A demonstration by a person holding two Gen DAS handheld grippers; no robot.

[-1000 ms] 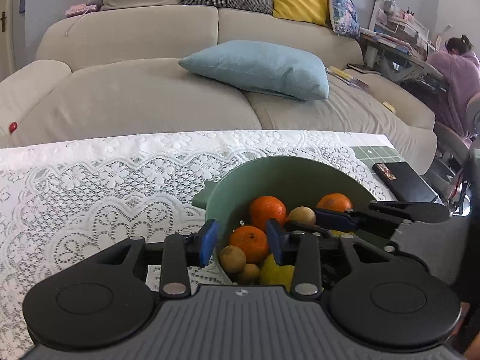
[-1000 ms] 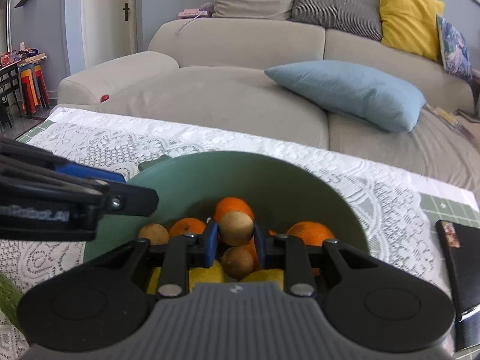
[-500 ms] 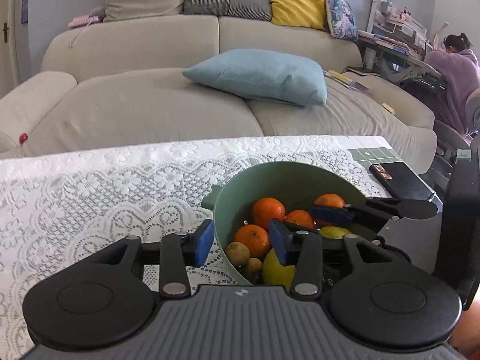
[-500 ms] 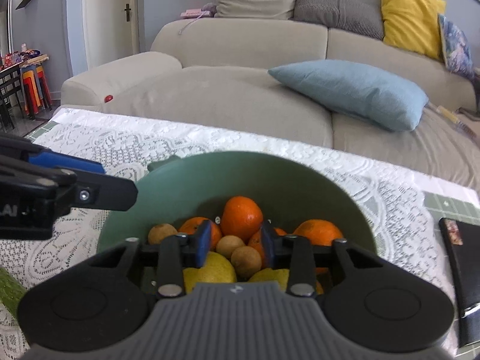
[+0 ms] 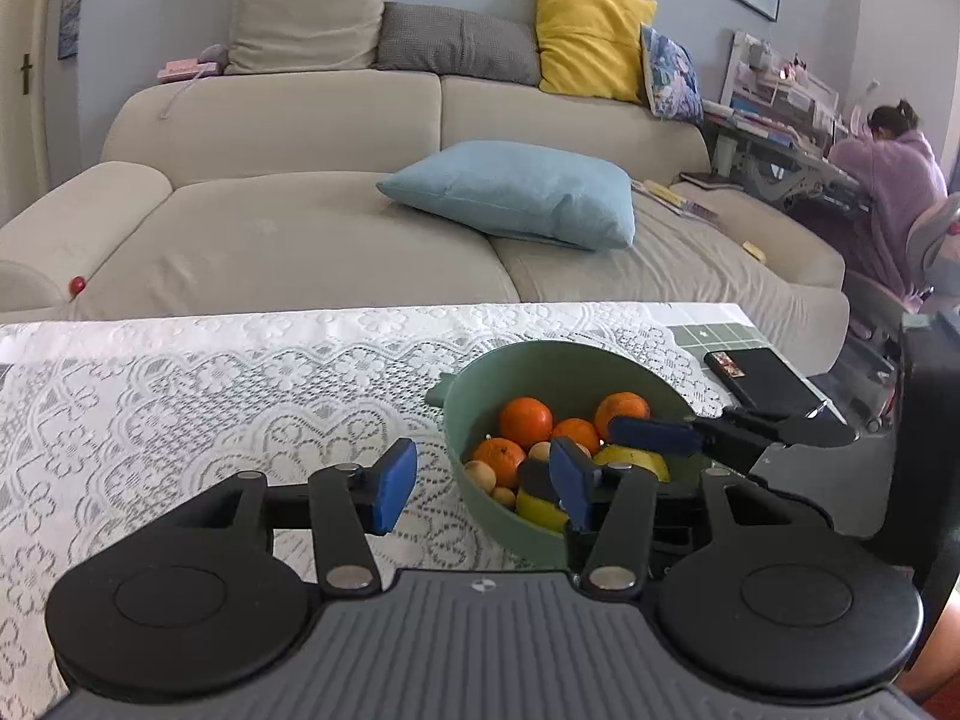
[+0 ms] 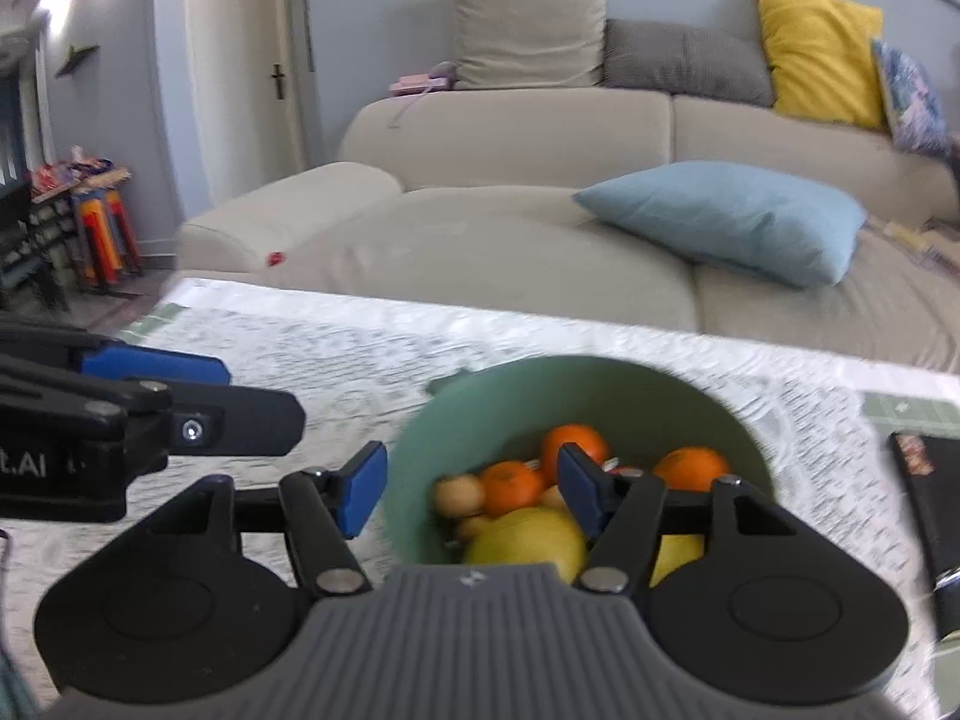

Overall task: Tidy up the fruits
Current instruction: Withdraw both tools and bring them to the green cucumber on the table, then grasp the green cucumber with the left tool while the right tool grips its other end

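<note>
A green bowl on the lace cloth holds several oranges, small brown fruits and yellow fruits. My left gripper hovers over the bowl's near left rim. Its jaws are opening, and the blue pads touch nothing. My right gripper hangs above the bowl's near left side, jaws also opening, with no fruit pressed between them. In the left wrist view the right gripper's fingers reach over the bowl from the right. The left gripper's fingers show at the left of the right wrist view.
A black phone-like slab lies right of the bowl near the table's edge. White lace cloth stretches left of the bowl. Behind the table stands a beige sofa with a blue cushion. A person sits at a desk far right.
Both grippers rose and drew back from the bowl while their jaws spread. The right gripper let go of a small brown fruit, which now lies in the bowl.
</note>
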